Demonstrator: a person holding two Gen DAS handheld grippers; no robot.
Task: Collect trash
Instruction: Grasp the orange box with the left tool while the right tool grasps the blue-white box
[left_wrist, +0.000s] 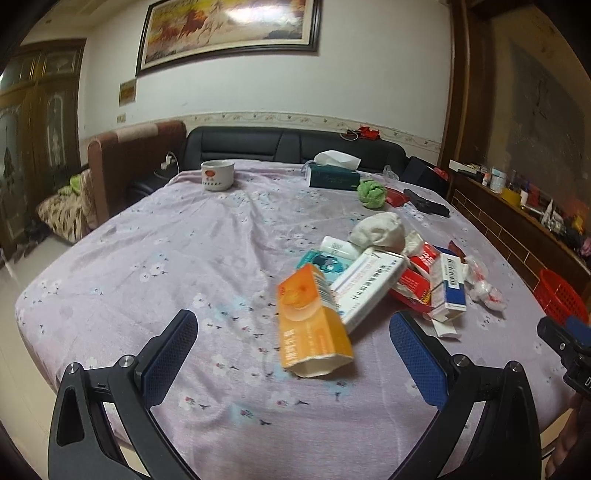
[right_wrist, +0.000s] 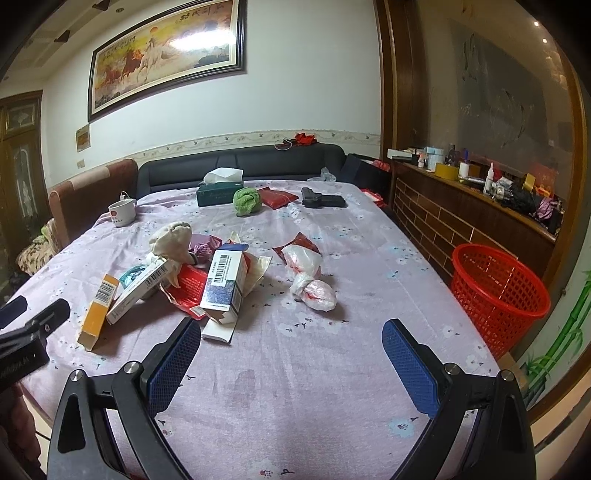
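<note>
Left claw (left_wrist: 293, 334) spread wide, gripping nothing, poised above the near edge of the worktop (left_wrist: 147, 258) draped in lilac floral cloth. Right claw (right_wrist: 291, 341) likewise spread wide and bare, low over the near right part. Between the left claw's fingers: orange cardboard carton (left_wrist: 312, 321), torn end toward the near edge, leaning on a white flat box (left_wrist: 369, 284). Just beyond, piled together toward the right edge: blue-and-white barcode box (right_wrist: 225, 284), red foil wrapper (right_wrist: 190, 290), cream crumpled cloth (right_wrist: 173, 238). Slightly apart, nearer the right edge: knotted white plastic bag (right_wrist: 314, 290). Off the right edge, on the floor: red plastic mesh basket (right_wrist: 498, 291). Near the far edge: white mug (right_wrist: 122, 212), dark green tissue box (right_wrist: 218, 192), green crumpled ball (right_wrist: 246, 201).
</note>
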